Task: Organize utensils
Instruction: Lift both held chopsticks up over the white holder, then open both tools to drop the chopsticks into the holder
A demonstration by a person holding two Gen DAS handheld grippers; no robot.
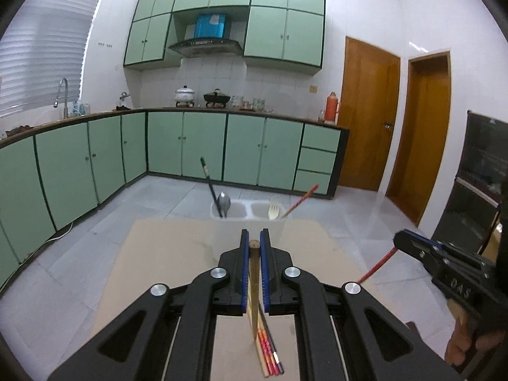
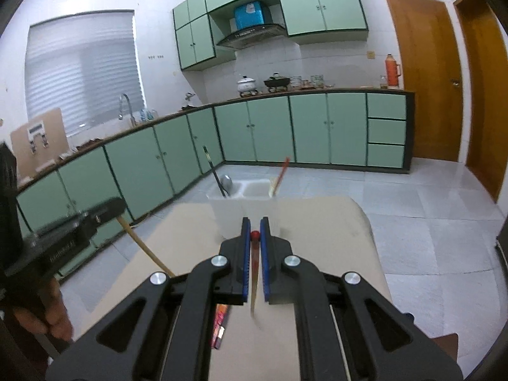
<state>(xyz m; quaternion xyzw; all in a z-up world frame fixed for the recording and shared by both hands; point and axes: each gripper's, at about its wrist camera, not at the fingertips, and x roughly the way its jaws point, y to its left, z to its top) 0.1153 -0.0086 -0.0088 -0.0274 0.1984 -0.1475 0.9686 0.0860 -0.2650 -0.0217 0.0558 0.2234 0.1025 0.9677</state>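
At the table's (image 1: 165,254) far edge the white holder (image 1: 236,211) already has several utensils, while the left claw (image 1: 254,238) clamps a wooden chopstick (image 1: 253,282), the right claw (image 2: 254,223) a red chopstick (image 2: 254,270), and more chopsticks (image 1: 270,349) wait.

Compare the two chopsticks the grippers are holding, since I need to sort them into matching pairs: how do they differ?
The left gripper clamps a plain wooden chopstick; the right gripper clamps a red chopstick. The wooden one looks thicker with a flat tan end; the red one looks slimmer with a rounded red end. Both are pinched near one end and hang down over the table.
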